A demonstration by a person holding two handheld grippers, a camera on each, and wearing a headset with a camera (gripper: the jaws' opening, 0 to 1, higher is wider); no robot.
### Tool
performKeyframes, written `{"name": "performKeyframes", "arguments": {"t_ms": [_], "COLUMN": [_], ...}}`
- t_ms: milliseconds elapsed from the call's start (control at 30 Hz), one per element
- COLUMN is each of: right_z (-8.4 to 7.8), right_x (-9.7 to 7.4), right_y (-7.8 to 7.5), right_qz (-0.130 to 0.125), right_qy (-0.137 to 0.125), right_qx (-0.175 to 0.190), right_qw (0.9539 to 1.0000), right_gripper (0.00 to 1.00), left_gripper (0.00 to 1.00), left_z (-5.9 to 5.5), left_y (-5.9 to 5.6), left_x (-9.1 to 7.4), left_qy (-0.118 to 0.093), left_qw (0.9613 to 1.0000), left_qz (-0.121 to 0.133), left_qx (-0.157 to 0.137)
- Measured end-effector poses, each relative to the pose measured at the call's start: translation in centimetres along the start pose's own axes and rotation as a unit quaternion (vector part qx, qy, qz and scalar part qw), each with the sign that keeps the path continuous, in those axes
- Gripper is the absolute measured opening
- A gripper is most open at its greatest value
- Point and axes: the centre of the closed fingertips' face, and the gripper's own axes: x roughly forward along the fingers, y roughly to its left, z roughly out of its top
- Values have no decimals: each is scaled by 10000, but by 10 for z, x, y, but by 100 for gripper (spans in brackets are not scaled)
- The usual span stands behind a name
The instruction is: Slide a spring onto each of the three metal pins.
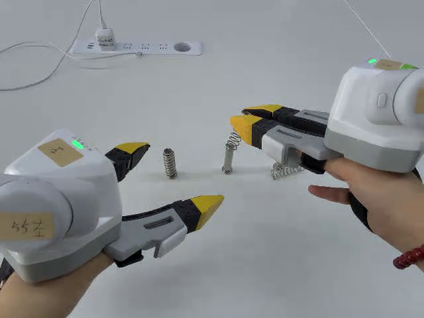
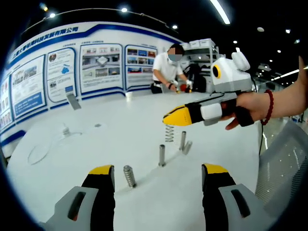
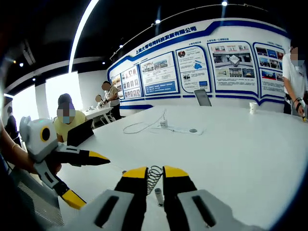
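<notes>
My right gripper [image 3: 155,173] pinches a spring [image 3: 154,180], axis upright. The bare pin [image 3: 158,196] stands just below at six o'clock. My left gripper [image 2: 159,169] gapes empty, farther off.

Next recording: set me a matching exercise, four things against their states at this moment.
Things:
1 left gripper
2 right gripper
3 leftmost pin in the head view
4 loose spring

States:
a lying on the table
b open
c has a coil on it
d shut on a spring

Pairs: 1-b; 2-d; 3-c; 4-a
</notes>
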Motion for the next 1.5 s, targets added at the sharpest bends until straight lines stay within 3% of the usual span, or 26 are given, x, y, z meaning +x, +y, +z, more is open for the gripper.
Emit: {"name": "performKeyframes", "arguments": {"t_ms": [533,1033,1133,1500], "right_z": [-7,-13,-15,-24], "right_x": [12,17,17,20], "right_y": [-13,-8,-6,0], "right_qz": [-301,-333,-329,-356], "right_qy": [119,180,237,378], "right_qx": [-249,-727,-1025,-1597], "right_qw": [9992,9966,9939,9858], "right_gripper": [13,13,13,13], "left_gripper": [88,95,95,93], "left_z": [-7,-11,-11,-8], "left_y": [3,3,3,1], "left_x": [1,2,2,2], "left_qy": [67,129,142,92], "left_qw": [9999,9998,9998,9999], "left_qz": [104,104,89,63], "left_qx": [19,-59,-59,-30]}}
